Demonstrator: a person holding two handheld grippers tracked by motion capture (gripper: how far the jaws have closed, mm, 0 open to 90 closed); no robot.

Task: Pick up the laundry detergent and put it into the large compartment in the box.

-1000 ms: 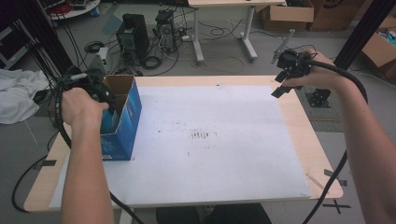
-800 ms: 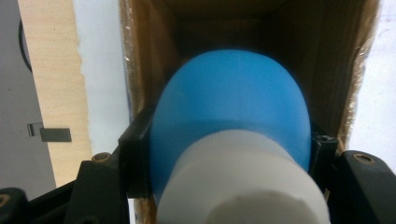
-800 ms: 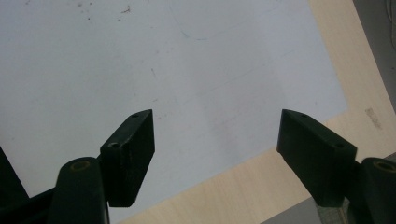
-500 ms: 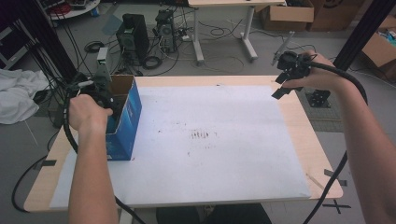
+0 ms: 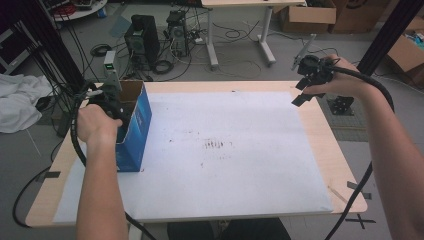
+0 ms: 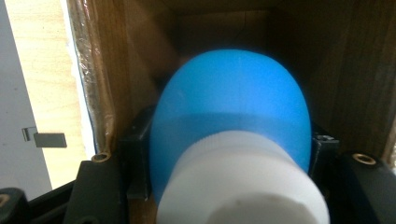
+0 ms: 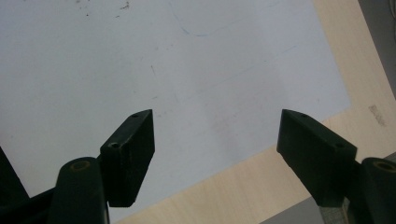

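A blue plastic bottle point(image 6: 231, 107) with a white cap point(image 6: 243, 184) is clamped between the jaws of my left gripper point(image 6: 229, 140), cap toward the camera. It hangs inside an open cardboard box point(image 6: 107, 93) with brown inner walls. In the high view this box point(image 5: 136, 125) is blue outside and stands upright at the table's left edge, with my left gripper point(image 5: 113, 104) reaching into its top. My right gripper point(image 5: 300, 92) is held above the far right corner of the white sheet point(image 5: 225, 165). Its jaws point(image 7: 215, 140) stand wide open with nothing between them.
The wooden table point(image 5: 332, 150) shows as a bare strip around the sheet. Faint dark marks point(image 5: 215, 145) dot the sheet's middle. On the floor beyond are computer towers point(image 5: 142, 32), cables and a desk point(image 5: 262, 30). A white cloth point(image 5: 17, 105) lies left; a black post point(image 5: 390, 30) stands right.
My left gripper has sunk a little deeper into the box with the bottle in its jaws. The right gripper has kept still.
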